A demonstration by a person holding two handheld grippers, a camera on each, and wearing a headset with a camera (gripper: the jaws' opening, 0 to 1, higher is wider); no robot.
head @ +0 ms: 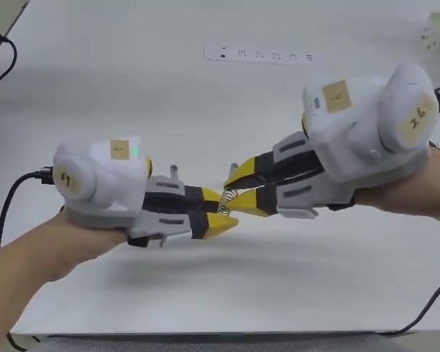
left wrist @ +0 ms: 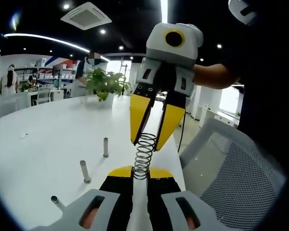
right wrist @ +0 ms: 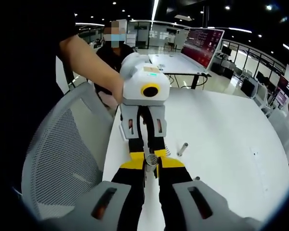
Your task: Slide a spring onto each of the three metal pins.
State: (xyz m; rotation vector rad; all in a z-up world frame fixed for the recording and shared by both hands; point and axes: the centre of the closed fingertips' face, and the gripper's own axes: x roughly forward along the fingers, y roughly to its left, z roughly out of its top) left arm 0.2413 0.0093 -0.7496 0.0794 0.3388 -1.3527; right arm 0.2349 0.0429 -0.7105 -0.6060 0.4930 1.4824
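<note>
White desk, open toward its front edge: left gripper and right gripper both pinch one spring.

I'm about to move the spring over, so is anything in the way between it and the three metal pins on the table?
Nothing visible. The coiled silver metal spring is held between the left gripper and right gripper. The three grey metal pins stand off to one side of it, with just white tabletop between.
</note>
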